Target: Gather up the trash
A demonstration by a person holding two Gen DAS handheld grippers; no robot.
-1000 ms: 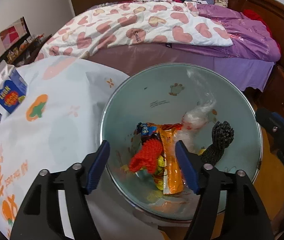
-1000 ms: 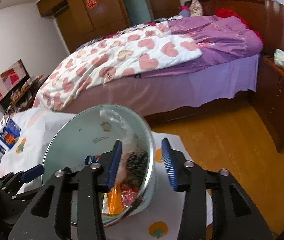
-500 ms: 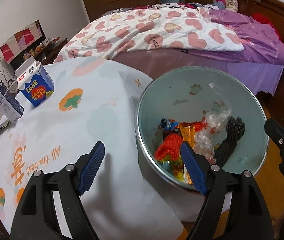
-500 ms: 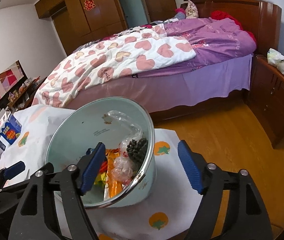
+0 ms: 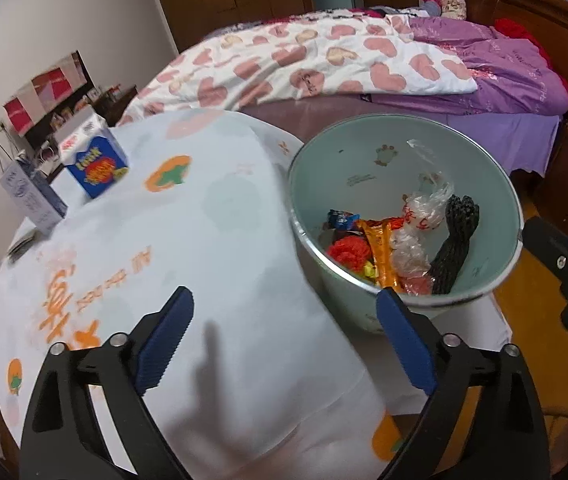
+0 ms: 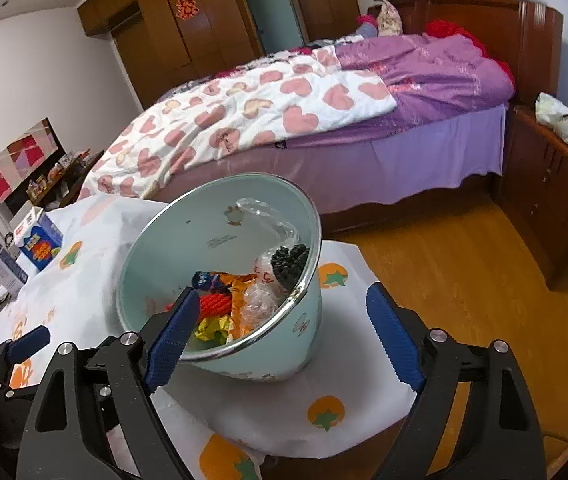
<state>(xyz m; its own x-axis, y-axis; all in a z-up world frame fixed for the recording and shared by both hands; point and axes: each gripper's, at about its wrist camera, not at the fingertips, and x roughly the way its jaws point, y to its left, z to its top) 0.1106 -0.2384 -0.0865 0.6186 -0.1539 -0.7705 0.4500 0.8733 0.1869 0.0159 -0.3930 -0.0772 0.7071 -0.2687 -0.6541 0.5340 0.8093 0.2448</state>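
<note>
Both grippers have backed off the pale-green metal bin (image 5: 480, 184), jaws wide, empty. Wrappers (image 5: 384, 256) lie inside it; two cartons (image 5: 96, 164) remain far left.

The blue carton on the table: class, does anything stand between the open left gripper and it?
Nothing visible does. In the left wrist view only bare printed tablecloth lies between the left gripper and the blue carton. The bin sits off to the right, and a paler carton stands beside the blue one.
</note>
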